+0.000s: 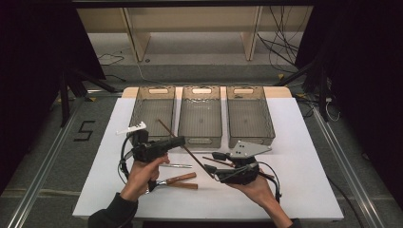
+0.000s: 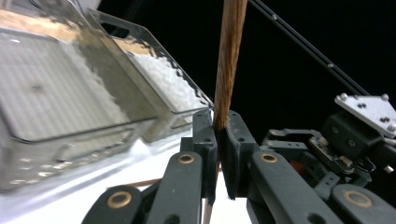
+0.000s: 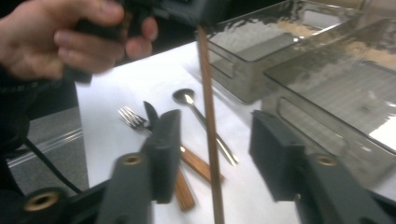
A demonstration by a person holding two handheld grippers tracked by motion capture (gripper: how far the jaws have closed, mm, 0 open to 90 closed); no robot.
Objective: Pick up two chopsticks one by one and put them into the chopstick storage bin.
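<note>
Light, stiff, slim wooden chopstick [image 1: 185, 149] held slanting above the table [image 1: 304, 190] before the trays [image 1: 199, 116]; pinched mid-shaft by left gripper [image 1: 179, 141], likely to pivot; right gripper [image 1: 211, 167] open around it.

Your surface [image 1: 294, 190] is white. Along its far edge you have three clear bins side by side: the left bin [image 1: 151, 111], the middle bin [image 1: 201, 114] and the right bin [image 1: 249, 114]. Nearer you lie a spoon [image 3: 198, 116], a fork [image 3: 133, 117] and a wooden-handled knife [image 1: 183, 179], with a white plastic piece [image 1: 131, 128] beside the left bin.
</note>
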